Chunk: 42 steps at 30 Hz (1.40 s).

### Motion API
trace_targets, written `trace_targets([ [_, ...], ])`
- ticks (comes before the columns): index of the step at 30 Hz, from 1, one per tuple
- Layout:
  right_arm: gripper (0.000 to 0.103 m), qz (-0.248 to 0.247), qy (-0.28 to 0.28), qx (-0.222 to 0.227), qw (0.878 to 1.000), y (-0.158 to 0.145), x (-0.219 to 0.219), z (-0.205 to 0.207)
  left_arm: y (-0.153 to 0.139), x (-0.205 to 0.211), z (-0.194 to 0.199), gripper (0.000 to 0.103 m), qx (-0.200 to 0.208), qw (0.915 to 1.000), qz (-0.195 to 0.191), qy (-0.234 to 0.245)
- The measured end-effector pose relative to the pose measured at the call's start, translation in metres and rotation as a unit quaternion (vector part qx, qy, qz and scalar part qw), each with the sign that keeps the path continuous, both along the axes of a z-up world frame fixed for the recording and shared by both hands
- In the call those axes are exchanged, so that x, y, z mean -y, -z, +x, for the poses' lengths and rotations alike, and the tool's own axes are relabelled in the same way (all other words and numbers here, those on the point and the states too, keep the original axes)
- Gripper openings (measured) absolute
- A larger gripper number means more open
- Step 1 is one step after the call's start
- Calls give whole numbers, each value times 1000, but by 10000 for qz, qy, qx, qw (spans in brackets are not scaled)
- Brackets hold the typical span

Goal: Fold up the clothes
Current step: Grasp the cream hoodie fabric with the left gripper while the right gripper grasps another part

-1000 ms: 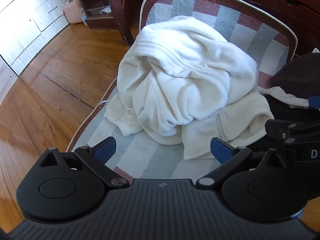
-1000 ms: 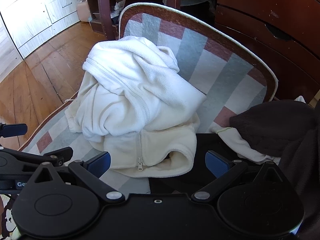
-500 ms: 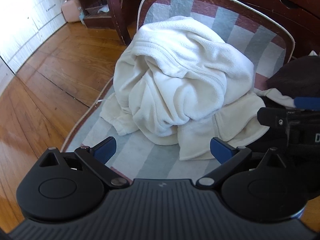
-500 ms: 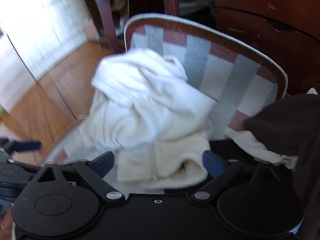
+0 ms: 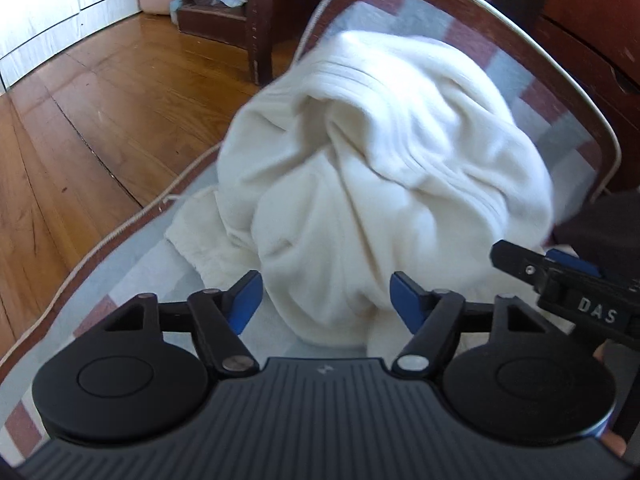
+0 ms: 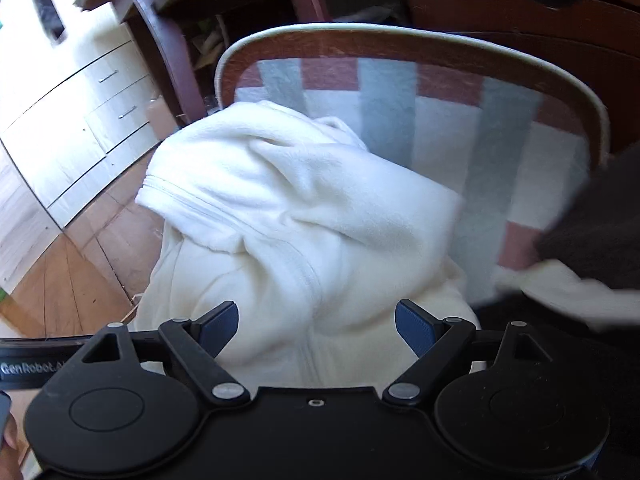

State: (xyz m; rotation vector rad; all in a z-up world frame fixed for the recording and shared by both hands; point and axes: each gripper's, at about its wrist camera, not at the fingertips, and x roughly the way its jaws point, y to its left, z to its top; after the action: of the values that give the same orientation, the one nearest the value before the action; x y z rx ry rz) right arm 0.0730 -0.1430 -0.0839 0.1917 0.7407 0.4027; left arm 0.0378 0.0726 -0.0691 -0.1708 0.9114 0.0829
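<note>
A crumpled white fleece jacket point(image 5: 380, 184) with a zip lies heaped on a striped rug point(image 5: 132, 280). My left gripper point(image 5: 325, 300) hangs low over its near edge. Its jaws are closing, a bulge of fleece sits between the blue pads point(image 5: 246, 300), and I see no firm pinch. The right gripper point(image 6: 318, 328) is over the zip front of the jacket point(image 6: 304, 216). Its jaws are wide and closing slightly, with fleece between them but not pressed. Each gripper shows at the edge of the other's view: the right gripper point(image 5: 560, 280) and the left gripper point(image 6: 32, 360).
A dark garment point(image 6: 592, 232) with a pale cloth point(image 6: 560, 292) under it lies on the rug's right side. Wooden floor point(image 5: 80, 140) runs along the left, with white drawers point(image 6: 80, 128) beyond. Dark wooden furniture point(image 6: 520, 4) stands behind the rug.
Both grippers have come down and closer to the fleece, which now fills more of each view. The left jaws have narrowed around it. The right jaws have narrowed a little.
</note>
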Motion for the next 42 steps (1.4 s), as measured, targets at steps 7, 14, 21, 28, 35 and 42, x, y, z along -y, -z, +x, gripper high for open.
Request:
trace_targets([
  [7,89,-1133,97,810,9902,-10,-24,27,13,-24,11,55,113,9988,-456,-157],
  [14,93,-1466,465,770,9851,-17,-17,68,30,-39,11,55,111,9952,-965,-124],
  [21,92,-208,-310,-855,9956,25,-4,134,76,-61,30,64,-168,9721,-2332,-176],
  [28,48,554,-946,-1138,9874,28,-5,122,114,-67,50,46,-333,9506,-3061,-403],
  [35,40,1863,-2558,-1875,9299,4,1,80,77,-78,12,17,231,9441,-3284,-176],
  [42,80,387,-1932,-1340,9712,1,-1,89,90,-96,2,22,330,9279,-3699,-326],
])
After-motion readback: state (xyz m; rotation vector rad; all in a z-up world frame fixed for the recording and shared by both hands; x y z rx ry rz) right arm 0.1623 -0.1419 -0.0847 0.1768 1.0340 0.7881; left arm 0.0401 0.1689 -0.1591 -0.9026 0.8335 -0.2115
